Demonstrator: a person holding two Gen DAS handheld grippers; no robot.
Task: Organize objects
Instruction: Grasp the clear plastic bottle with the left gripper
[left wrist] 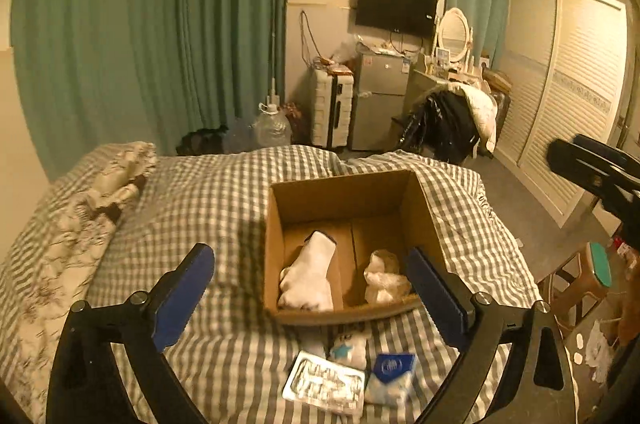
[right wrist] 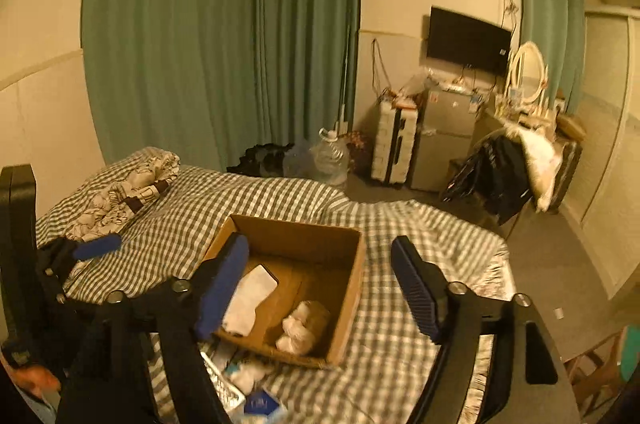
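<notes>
An open cardboard box (left wrist: 344, 191) (right wrist: 352, 288) sits on the checked bed. Inside lie a white sock (left wrist: 310, 274) (right wrist: 250, 298) and a crumpled white cloth (left wrist: 384, 278) (right wrist: 300, 332). In front of the box lie a clear blister pack (left wrist: 324, 382), a small white packet with a star (left wrist: 348, 350) and a blue-and-white packet (left wrist: 390, 378) (right wrist: 260, 404). My left gripper (left wrist: 310, 298) is open and empty, its fingers either side of the box's near wall. My right gripper (right wrist: 316, 294) is open and empty above the box.
The checked bedspread (left wrist: 208, 191) covers the bed. A patterned pillow (left wrist: 80, 224) lies at the left. A wooden stool (left wrist: 588, 276) stands right of the bed. Beyond are a water jug (left wrist: 272, 127), a suitcase (left wrist: 332, 111), a fridge (left wrist: 380, 99) and a chair with clothes (left wrist: 452, 119).
</notes>
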